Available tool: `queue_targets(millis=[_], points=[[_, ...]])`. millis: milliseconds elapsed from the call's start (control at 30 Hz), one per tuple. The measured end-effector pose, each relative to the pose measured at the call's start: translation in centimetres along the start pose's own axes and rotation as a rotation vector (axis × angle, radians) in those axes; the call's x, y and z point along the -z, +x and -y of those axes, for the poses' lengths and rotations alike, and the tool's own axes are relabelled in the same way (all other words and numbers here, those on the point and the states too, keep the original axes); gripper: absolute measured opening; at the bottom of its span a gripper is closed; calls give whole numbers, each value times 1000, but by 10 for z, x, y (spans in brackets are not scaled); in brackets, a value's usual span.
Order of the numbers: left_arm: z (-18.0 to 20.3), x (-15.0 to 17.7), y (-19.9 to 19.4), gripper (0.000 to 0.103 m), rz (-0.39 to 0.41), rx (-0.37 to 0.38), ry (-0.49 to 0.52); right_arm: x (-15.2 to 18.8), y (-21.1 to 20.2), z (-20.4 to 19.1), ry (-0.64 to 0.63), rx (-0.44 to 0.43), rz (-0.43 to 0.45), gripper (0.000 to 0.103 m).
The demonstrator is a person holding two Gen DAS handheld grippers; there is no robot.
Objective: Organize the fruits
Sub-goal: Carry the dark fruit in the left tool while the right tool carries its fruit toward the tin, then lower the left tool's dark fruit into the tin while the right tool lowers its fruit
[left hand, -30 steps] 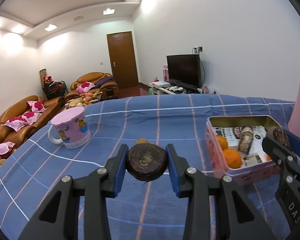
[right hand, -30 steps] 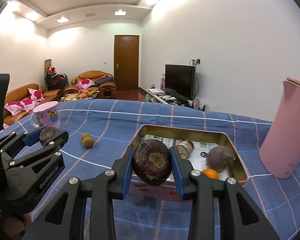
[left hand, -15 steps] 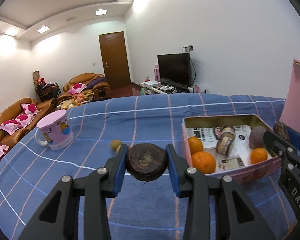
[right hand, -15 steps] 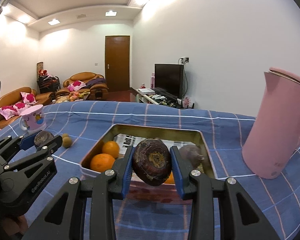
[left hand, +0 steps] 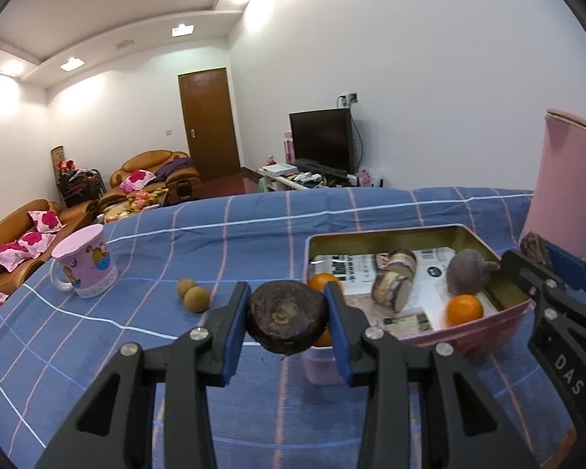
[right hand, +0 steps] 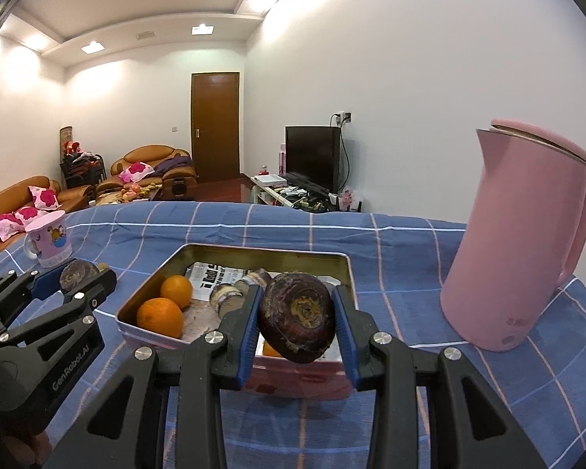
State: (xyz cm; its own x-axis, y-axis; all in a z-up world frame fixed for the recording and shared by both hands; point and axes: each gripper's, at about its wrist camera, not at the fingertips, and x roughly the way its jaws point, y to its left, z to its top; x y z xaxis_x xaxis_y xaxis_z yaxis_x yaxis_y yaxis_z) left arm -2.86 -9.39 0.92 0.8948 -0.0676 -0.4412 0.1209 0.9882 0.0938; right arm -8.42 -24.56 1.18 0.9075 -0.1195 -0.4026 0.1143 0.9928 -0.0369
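Left wrist: both grippers (left hand: 288, 318) (right hand: 297, 320) grip dark fruits, tin (left hand: 386, 234) ahead.

We see a woven checked cloth (right hand: 410, 242) under a shiny metal tin (right hand: 160, 273) lined with printed paper (left hand: 351, 267). The pink jug (right hand: 527, 234) looks smooth, matt plastic, and our clamped dark fruit (right hand: 297, 316) is rough-skinned.

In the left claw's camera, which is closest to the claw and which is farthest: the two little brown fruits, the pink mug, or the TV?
1. The two little brown fruits, on the cloth just left of the left claw.
2. The pink mug, farther left on the table.
3. The TV, across the room by the wall.
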Motion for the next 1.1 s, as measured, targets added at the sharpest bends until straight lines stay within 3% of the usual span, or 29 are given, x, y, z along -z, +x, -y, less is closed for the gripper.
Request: queue_targets(millis=[533,1100], points=[[59,-11,6,40,28,137,66,-5,5,35,80,74,-2,38],[81,-25,25,40,25,230,56,-11,20,63,124,146,-9,38]])
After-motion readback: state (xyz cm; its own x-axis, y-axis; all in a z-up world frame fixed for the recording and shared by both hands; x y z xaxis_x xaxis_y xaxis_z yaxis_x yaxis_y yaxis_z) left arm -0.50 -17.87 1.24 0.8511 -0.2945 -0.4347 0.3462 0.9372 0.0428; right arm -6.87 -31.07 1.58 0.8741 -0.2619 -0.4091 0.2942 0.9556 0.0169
